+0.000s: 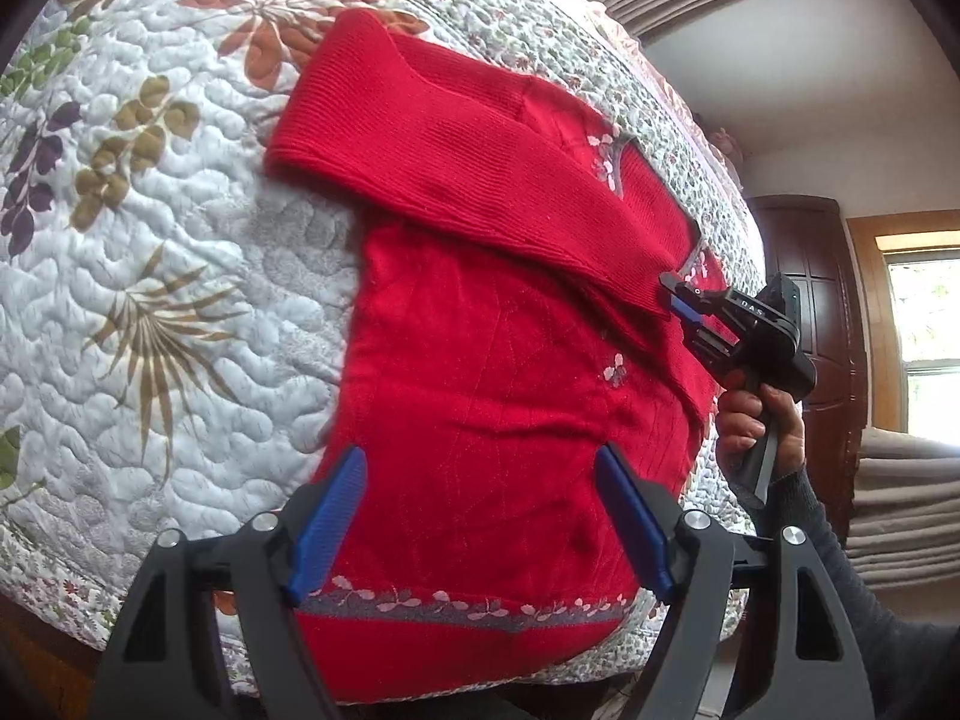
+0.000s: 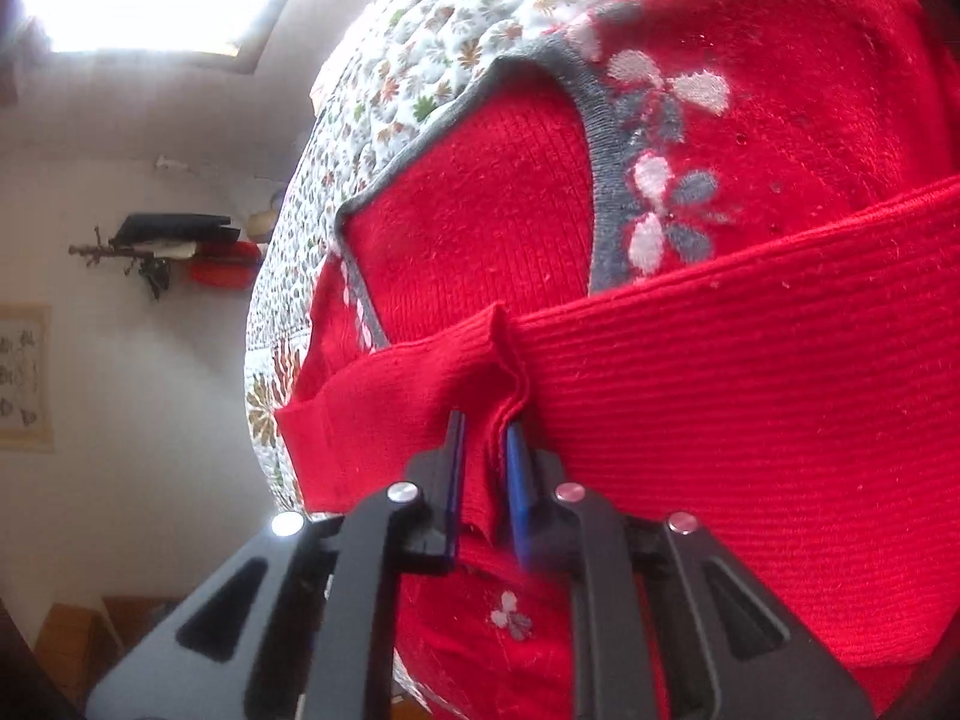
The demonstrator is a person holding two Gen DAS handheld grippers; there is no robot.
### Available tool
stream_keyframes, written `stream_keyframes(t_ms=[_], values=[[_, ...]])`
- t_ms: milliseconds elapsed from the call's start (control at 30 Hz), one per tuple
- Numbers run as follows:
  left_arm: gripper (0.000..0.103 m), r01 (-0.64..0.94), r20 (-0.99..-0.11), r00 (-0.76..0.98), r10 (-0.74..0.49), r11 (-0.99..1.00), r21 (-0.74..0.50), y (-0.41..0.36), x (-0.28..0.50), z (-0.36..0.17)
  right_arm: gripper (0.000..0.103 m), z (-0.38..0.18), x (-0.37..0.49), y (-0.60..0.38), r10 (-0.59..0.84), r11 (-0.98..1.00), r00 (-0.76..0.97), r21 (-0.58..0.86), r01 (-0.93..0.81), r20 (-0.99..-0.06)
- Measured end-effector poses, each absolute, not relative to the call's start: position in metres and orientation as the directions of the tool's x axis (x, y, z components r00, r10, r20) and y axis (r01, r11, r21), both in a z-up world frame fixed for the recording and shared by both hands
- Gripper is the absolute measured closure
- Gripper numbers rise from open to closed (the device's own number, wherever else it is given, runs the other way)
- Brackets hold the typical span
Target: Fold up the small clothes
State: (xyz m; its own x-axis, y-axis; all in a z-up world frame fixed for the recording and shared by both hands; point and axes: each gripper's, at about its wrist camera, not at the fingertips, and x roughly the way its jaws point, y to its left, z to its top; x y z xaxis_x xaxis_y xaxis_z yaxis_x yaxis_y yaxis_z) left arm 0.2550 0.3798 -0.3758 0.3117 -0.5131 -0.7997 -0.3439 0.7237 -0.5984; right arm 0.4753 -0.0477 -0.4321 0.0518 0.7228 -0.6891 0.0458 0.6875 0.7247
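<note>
While spread flat on the floral quilt (image 1: 150,276), red sweater (image 1: 480,396) with long axis running from the grey flowered hem band (image 1: 456,609), nearest the left wrist camera, away to the grey-trimmed neckline (image 1: 624,162) at the far right edge of the bed. Front face up; small pale flower motifs scattered near the collar and on the chest.

One ribbed sleeve (image 1: 432,144) folded across the upper body, lying diagonally: cuff end pointing to the upper left and reaching past the body's edge onto the quilt, other end at the shoulder on the right.

Left gripper (image 1: 480,480) hovering over the lower body of the sweater, blue pads (image 1: 327,531) spread wide, nothing between them, not clearly touching the knit.

Right gripper (image 2: 486,438) held by a hand (image 1: 756,420) in a dark sleeve, coming in from the right side. Jaws drawn nearly together on a bunched fold of the sleeve fabric (image 2: 504,372) by the shoulder, just below the neckline (image 2: 600,180); pinched cloth standing up in a small ridge between the blue pads (image 2: 519,480).

Curtains and a dark wooden door beyond the bed in the left wrist view; a wall shelf in the right wrist view.
</note>
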Motion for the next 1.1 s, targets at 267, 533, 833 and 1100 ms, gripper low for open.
stream_keyframes(t_ms=[267, 533, 833, 1100], values=[[0.025, -0.364, -0.8, 0.325, -0.505, 0.714, -0.598, 0.385, 0.254, -0.37, 0.101, -0.382, 0.473, -0.064, 0.721, 0.69, 0.103, 0.724, -0.017, -0.685], [0.025, -0.355, -0.797, 0.343, -0.497, 0.717, -0.6, 0.384, 0.256, -0.359, 0.101, -0.309, 0.45, -0.149, 0.641, 0.749, 0.288, 0.662, -0.032, -0.711], [0.025, -0.324, -0.798, 0.324, -0.508, 0.733, -0.599, 0.365, 0.258, -0.356, 0.101, -0.345, 0.428, -0.217, 0.581, 0.774, 0.3, 0.628, 0.082, -0.756], [0.025, -0.334, -0.806, 0.315, -0.501, 0.737, -0.588, 0.361, 0.257, -0.358, 0.101, -0.381, 0.428, -0.233, 0.524, 0.81, 0.282, 0.572, 0.126, -0.804]])
